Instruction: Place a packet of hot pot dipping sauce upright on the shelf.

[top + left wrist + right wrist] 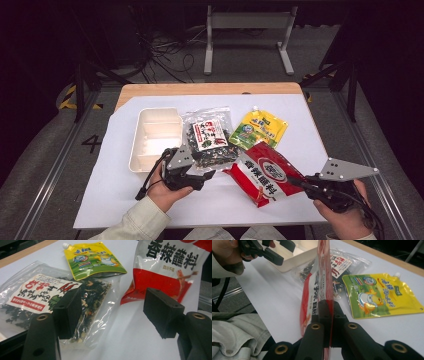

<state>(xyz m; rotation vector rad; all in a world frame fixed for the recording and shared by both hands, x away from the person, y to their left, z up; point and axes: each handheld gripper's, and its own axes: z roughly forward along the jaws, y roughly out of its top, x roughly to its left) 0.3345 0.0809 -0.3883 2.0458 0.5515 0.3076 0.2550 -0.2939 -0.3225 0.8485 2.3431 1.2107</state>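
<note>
the right tongs (300,183), clamped on the red packet's (267,172) near-right corner, hold it slanting far-left toward the gaping, empty left tongs (207,175).

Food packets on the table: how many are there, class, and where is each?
3. The seaweed bag lies beside the white box; the yellow pouch lies behind; the red packet is held in the right gripper.
</note>
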